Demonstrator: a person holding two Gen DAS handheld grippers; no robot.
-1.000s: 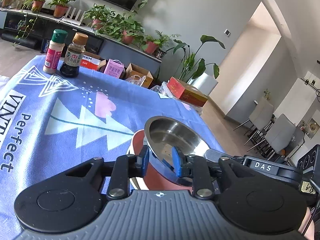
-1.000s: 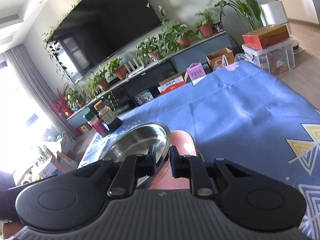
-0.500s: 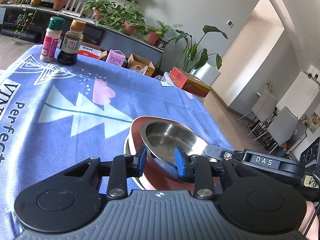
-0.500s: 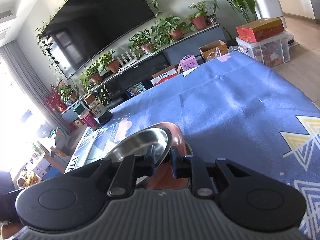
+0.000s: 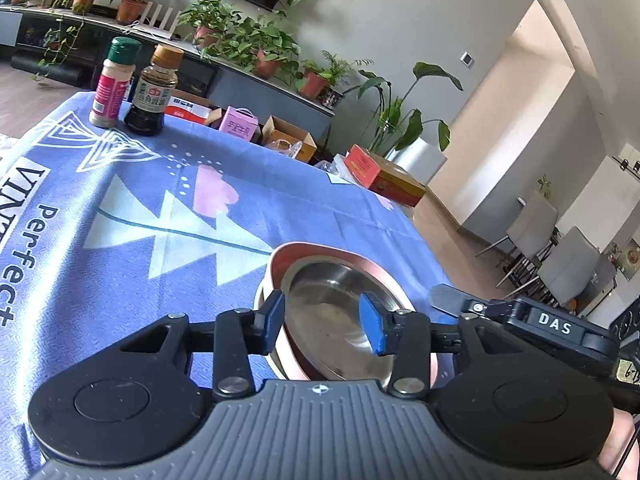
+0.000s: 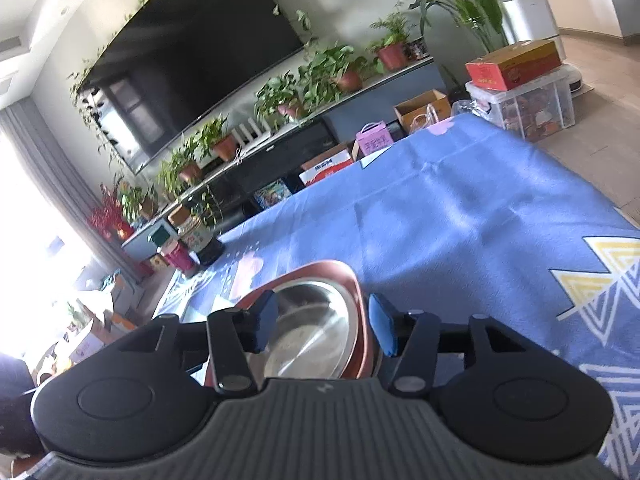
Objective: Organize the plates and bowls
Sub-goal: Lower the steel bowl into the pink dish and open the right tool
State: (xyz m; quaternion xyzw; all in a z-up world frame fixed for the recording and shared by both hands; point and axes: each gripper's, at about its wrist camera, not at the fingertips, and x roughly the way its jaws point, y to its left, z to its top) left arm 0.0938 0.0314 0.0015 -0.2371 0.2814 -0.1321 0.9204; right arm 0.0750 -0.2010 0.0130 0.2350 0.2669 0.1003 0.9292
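A home living room (wall television [image 6: 192,60], potted plants [image 6: 320,76], dining chairs [image 5: 568,268]).

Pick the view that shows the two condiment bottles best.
Left wrist view: the green-capped shaker bottle with the pink label and the dark sauce bottle with the tan cap stand sharp and unobstructed. In the right wrist view both bottles are blurred and overlap, washed out by window glare.

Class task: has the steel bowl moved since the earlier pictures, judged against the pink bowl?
Yes. The steel bowl was tilted up on the pink bowl's rim; now it sits down inside it, level.
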